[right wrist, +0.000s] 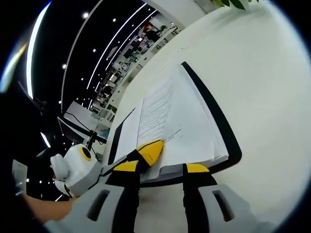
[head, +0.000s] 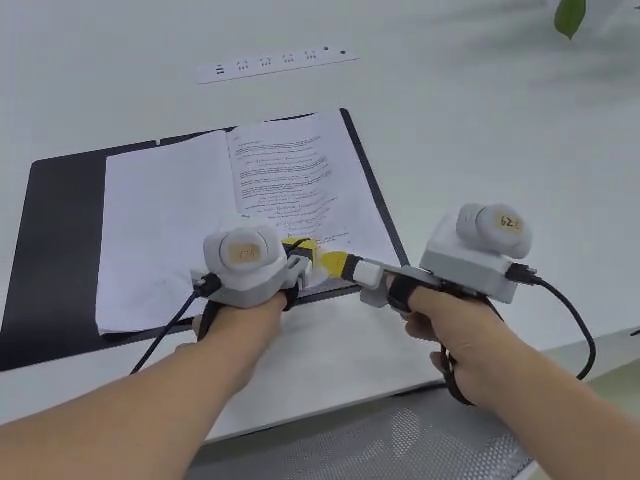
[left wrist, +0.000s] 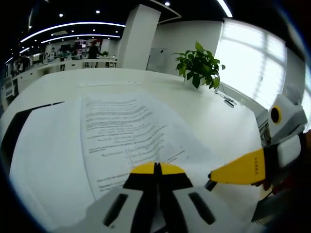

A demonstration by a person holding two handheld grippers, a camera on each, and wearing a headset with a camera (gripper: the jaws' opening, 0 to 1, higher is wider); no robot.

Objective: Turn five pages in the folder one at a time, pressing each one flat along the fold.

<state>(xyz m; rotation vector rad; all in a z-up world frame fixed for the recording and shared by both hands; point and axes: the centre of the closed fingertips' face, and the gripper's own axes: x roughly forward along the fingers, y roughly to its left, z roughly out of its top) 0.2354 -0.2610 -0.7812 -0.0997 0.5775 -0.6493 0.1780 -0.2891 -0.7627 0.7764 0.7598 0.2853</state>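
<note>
1. Two hand-held grippers meet at the near edge of the open folder, at 6 o'clock of its printed page, on a white table.
2. Pressed together tip to tip, the yellow jaws of the left gripper sit over the page's lower part.
3. Jaws wide apart, the right gripper faces the page stack's corner.
4. Print is too blurred to read.
5. Beyond the folder, a power strip lies at 12 o'clock; a plant stands at 1 o'clock, half cut off in the head view.
</note>
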